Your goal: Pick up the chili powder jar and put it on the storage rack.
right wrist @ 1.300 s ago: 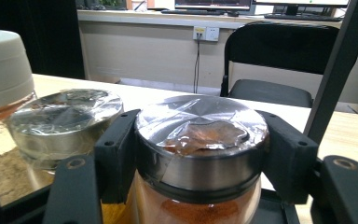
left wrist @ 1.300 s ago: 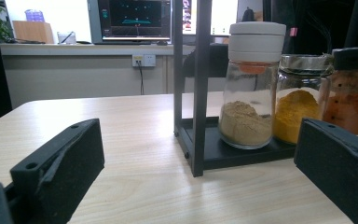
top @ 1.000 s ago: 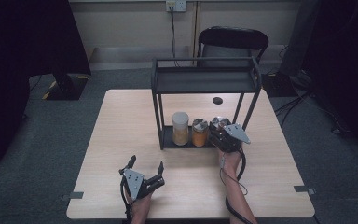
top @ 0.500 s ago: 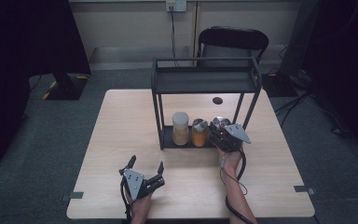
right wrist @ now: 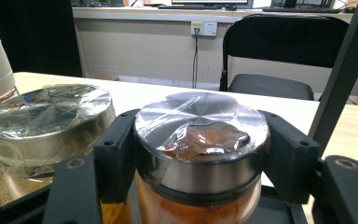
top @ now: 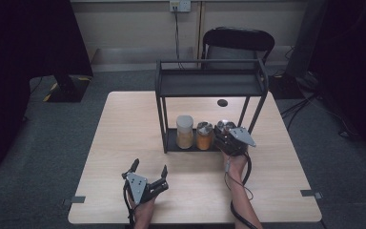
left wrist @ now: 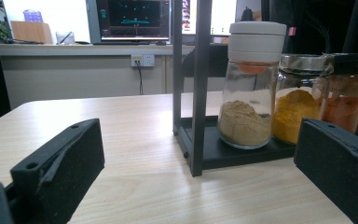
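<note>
Three spice jars stand on the bottom tray of a black two-tier rack [top: 209, 83]: a tall white-capped jar [top: 184, 131] of tan powder, a metal-lidded jar [top: 204, 135] of yellow powder, and a metal-lidded jar [top: 225, 127] of red powder. My right gripper [top: 225, 134] is shut on the red-powder jar [right wrist: 200, 154], its black pads against the lid's sides. My left gripper [top: 148, 168] rests open on the table in front of the rack, nothing between its jaws. The left gripper view faces the white-capped jar [left wrist: 251, 84], the yellow jar [left wrist: 298, 105] and the red jar [left wrist: 347, 93].
The rack stands at the middle-back of a light wooden table [top: 133, 129]. A black chair [top: 238, 40] is behind the table. A small dark round spot [top: 222, 102] lies on the tabletop behind the rack. Dark floor surrounds the table.
</note>
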### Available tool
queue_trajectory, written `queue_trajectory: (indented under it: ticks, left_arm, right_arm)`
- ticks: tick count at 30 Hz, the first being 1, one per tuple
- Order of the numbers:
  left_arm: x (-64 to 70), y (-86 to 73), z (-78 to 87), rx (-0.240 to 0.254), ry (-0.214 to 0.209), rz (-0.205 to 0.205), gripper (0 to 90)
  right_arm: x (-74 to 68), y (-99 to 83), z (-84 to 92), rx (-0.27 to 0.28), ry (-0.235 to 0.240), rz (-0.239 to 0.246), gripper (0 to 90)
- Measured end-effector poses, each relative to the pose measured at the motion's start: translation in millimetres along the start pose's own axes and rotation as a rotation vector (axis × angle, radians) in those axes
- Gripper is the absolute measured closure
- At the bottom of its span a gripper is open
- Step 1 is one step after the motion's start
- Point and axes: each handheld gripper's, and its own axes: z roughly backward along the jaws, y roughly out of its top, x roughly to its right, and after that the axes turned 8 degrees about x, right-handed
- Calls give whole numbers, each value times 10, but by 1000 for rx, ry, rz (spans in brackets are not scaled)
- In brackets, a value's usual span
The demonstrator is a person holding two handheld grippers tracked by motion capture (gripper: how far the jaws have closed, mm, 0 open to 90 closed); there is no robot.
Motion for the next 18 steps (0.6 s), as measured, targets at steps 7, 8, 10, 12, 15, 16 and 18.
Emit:
queue_trajectory:
  ticks: [7,8,10,12,15,16,18]
  left_arm:
    - [-2,-1,0,0,0,1,12]
    - [-1,0,0,0,0,2,12]
    - [0,1,0,-1,0,1,12]
    - [2,1,-1,-1,2,2,12]
    - [2,1,-1,-1,2,1,12]
    - [2,0,0,0,2,1,12]
    - [2,0,0,0,2,1,12]
  right_arm:
    - [-11,3,-2,-2,-3,0,341]
    - [-11,5,-2,-2,-3,-1,341]
    - [-11,11,-4,-4,-3,0,341]
    - [-11,14,-4,-5,-3,1,341]
    - [-1,22,-5,-8,2,4,340]
    - [3,24,-5,-9,3,4,339]
    - [6,28,-4,-10,5,4,335]
